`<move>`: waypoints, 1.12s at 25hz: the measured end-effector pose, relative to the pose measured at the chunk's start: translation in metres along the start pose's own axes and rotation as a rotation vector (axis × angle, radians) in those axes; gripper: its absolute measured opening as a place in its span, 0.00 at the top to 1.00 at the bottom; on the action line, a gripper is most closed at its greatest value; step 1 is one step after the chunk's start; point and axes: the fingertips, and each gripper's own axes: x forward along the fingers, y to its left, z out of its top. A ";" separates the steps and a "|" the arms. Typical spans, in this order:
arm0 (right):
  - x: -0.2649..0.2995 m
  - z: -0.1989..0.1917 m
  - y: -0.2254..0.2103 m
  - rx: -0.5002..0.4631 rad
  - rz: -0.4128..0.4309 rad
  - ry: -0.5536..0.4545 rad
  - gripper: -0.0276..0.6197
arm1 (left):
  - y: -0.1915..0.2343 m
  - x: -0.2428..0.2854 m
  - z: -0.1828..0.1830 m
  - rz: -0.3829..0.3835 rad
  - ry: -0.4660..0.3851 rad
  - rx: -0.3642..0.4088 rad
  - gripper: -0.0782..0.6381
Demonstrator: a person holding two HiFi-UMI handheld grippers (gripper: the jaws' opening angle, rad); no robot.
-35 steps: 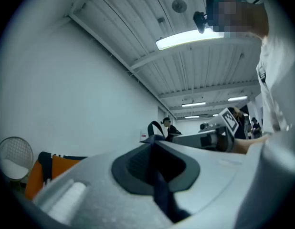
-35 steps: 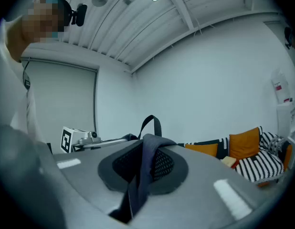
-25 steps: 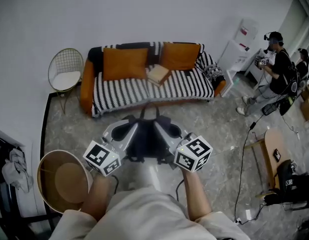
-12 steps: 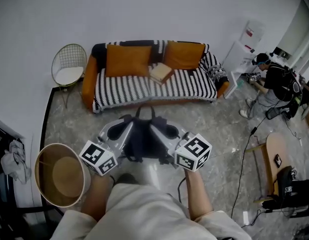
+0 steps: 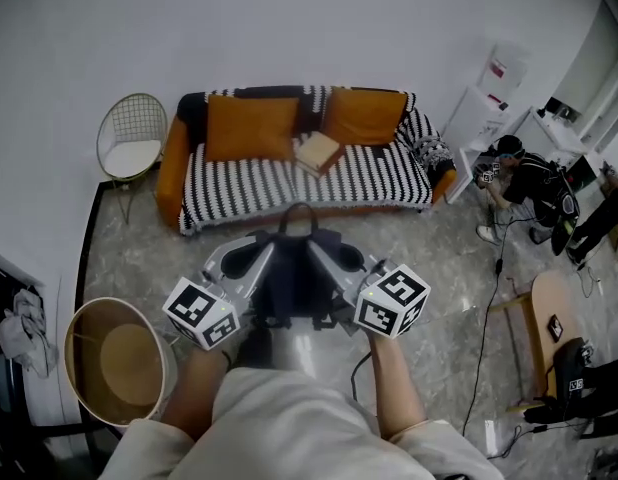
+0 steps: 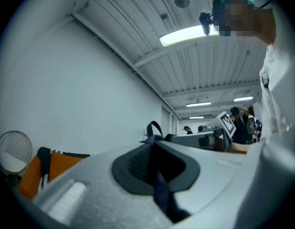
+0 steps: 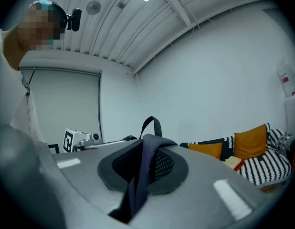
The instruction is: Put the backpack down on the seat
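Bright ceiling light, fisheye-warped edges

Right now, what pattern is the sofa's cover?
The sofa cover is black-and-white striped, clearest in the head view.

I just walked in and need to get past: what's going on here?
A person holds a dark backpack up by its shoulder straps, the left gripper shut on one strap, the right gripper shut on the other. It hangs between them above the floor, short of the striped sofa, not yet set down on it.
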 end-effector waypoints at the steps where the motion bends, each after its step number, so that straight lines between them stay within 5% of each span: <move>1: 0.005 0.000 -0.007 -0.006 -0.004 0.003 0.92 | 0.007 0.005 -0.001 -0.008 -0.001 0.002 0.88; 28: 0.185 0.039 -0.226 0.030 -0.065 0.059 0.92 | 0.251 0.178 0.001 -0.018 0.069 -0.020 0.88</move>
